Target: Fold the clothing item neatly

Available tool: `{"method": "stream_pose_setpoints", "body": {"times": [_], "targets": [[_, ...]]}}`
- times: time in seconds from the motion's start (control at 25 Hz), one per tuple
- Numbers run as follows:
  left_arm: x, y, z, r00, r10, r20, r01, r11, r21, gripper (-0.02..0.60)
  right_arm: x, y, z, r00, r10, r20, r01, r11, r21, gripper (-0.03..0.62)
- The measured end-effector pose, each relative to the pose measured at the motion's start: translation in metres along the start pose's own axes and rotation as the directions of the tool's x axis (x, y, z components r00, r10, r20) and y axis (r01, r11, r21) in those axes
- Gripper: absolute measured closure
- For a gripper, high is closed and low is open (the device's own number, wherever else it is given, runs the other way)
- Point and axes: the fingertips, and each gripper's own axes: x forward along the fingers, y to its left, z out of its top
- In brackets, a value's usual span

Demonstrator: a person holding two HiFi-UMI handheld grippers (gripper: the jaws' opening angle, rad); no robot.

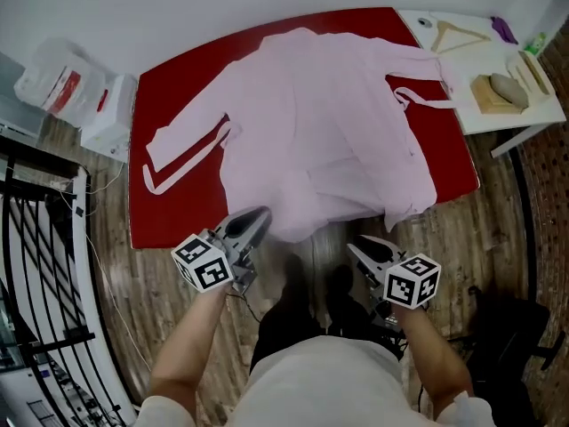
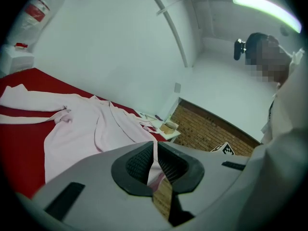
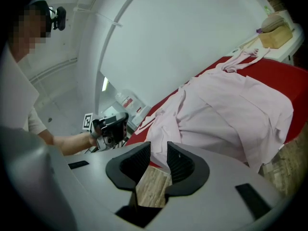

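A pale pink long-sleeved garment (image 1: 329, 123) lies spread on the red table (image 1: 178, 87), sleeves out to both sides, its hem hanging over the near edge. Both grippers hover over the floor just short of that edge. My left gripper (image 1: 256, 218) is at the hem's left corner; its jaws are shut to a thin slit (image 2: 154, 165) with only a sliver of pink showing through it. My right gripper (image 1: 358, 249) sits lower, to the right of the hem, and is open (image 3: 159, 162), floorboards showing between its pads. The garment (image 3: 231, 109) lies beyond it.
A white side table (image 1: 471, 105) at the right carries a wooden hanger (image 1: 455, 34) and a brush on a block (image 1: 502, 92). A white plastic bag (image 1: 58, 83) sits at the far left, a black metal railing (image 1: 44, 265) to my left. Wood floor (image 1: 169, 310) lies underfoot.
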Motion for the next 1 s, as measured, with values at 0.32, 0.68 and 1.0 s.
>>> {"method": "stream_pose_setpoints", "body": {"times": [0.32, 0.68, 1.0], "targets": [[0.039, 0.061, 0.000, 0.988, 0.011, -0.152, 0.003, 0.996, 0.087, 0.575, 0.033, -0.036, -0.036, 0.992, -0.125, 0.010, 0.124, 0.990, 0.074, 0.497], [0.086, 0.160, 0.023, 0.951, 0.103, -0.290, -0.021, 0.962, 0.272, 0.575, 0.080, -0.085, -0.040, 0.935, -0.338, 0.104, 0.249, 0.838, 0.485, 0.447], [0.139, 0.242, 0.053, 0.887, 0.233, -0.398, -0.034, 0.894, 0.447, 0.575, 0.085, -0.111, -0.046, 0.852, -0.523, 0.016, 0.381, 0.642, 0.665, 0.444]]}}
